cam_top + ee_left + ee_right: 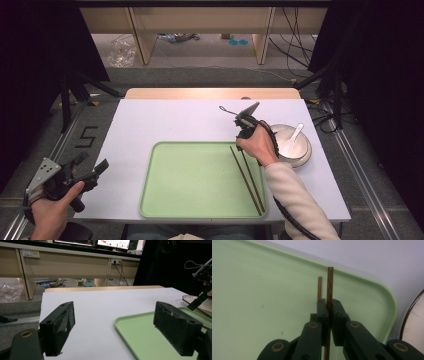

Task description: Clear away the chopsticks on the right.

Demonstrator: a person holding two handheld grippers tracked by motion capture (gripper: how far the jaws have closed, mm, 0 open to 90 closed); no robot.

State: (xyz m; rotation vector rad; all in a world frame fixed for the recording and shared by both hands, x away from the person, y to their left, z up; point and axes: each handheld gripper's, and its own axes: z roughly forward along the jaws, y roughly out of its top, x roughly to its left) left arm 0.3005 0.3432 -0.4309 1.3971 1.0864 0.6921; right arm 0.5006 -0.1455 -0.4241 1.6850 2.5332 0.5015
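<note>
Chopstick [329, 285] pinched between my right gripper [328, 312] pads, a thin, straight rod of dark brown wood. Its long axis runs straight out past my fingertips toward the tray's far rim. Second chopstick [319, 287] lies just beside the first, parallel, on the tray floor. From above, both run lengthwise down the tray's right side. Tray [195, 180]: pale green, smooth, rounded corners, raised lip. Beyond my right hand [257, 145], off the tray, a round white bowl [300, 150] holds a white spoon [295, 135]. My left gripper [117, 327] hangs wide, nothing between its rough black pads.
</note>
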